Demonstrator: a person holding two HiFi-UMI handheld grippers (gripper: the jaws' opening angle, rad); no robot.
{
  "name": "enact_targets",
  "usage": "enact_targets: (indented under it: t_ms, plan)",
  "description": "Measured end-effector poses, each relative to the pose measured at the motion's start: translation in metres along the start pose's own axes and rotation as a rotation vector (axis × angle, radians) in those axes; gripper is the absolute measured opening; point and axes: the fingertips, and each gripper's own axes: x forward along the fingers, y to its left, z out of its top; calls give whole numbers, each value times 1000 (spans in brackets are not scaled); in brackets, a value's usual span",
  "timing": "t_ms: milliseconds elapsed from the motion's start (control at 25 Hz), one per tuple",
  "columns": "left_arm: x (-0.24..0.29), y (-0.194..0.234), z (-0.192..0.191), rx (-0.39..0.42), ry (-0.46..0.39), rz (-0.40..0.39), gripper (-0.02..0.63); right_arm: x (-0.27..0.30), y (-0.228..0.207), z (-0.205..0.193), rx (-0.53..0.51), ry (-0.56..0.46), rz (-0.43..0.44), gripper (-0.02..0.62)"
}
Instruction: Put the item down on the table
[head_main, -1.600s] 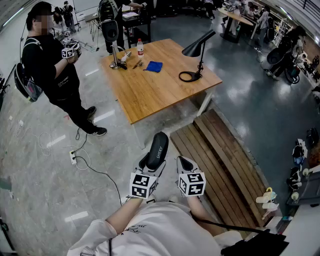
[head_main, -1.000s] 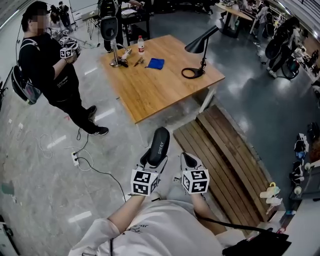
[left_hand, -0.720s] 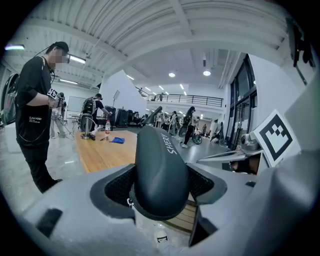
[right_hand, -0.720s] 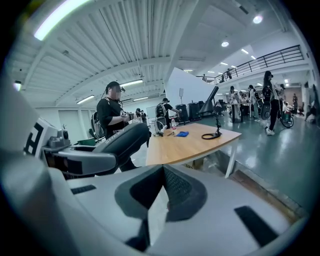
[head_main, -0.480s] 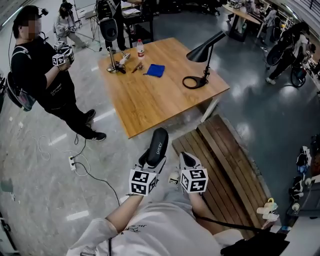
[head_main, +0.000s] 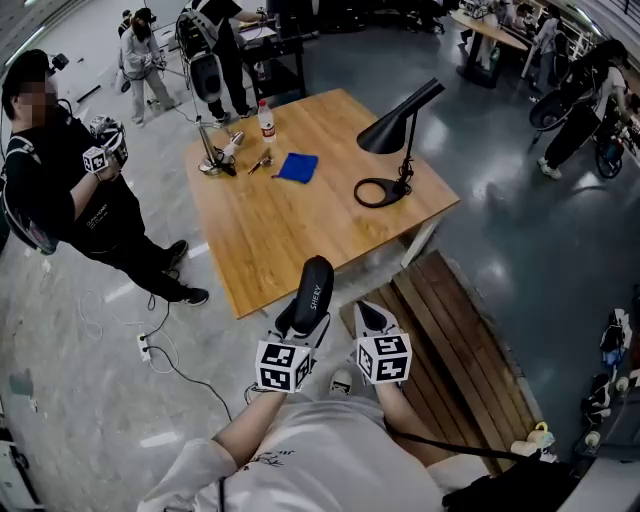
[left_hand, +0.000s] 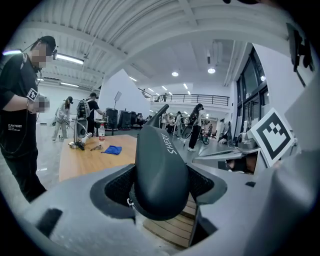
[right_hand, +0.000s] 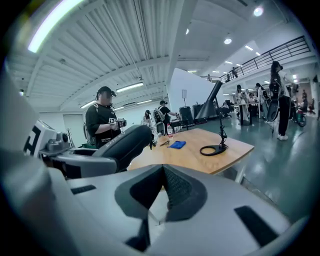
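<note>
A black oblong case (head_main: 311, 292) with white lettering sticks out forward from my left gripper (head_main: 300, 325), which is shut on it. In the left gripper view the case (left_hand: 160, 170) fills the gap between the jaws of the left gripper (left_hand: 161, 189). My right gripper (head_main: 366, 320) is beside it, shut with nothing held; in its own view the pads of the right gripper (right_hand: 162, 192) meet, and the case (right_hand: 125, 142) shows at the left. The wooden table (head_main: 290, 225) lies just ahead; the case's tip hangs over its near edge.
On the table stand a black desk lamp (head_main: 395, 130), a blue cloth (head_main: 297, 166), a bottle (head_main: 265, 120) and small tools at the far left. A person in black (head_main: 75, 195) stands left of it. A slatted wooden bench (head_main: 465, 325) lies at my right.
The table has come nearer in the head view, and its near edge now reaches the case's tip. Both grippers keep their pose, with the case still held.
</note>
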Motion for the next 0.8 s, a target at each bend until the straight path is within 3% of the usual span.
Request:
enact_targets:
  t_ms: [360,560,800]
  plan:
    - [52,13,21,-4,15,-23,325,37,-32,21,12,19,-13,5]
    - [64,30,33,7,18,-34,325,55,-20,32,-51,34,15,5]
    - [71,43,37,-17,25,-54,325,74,-11,36,-16,32,21,5]
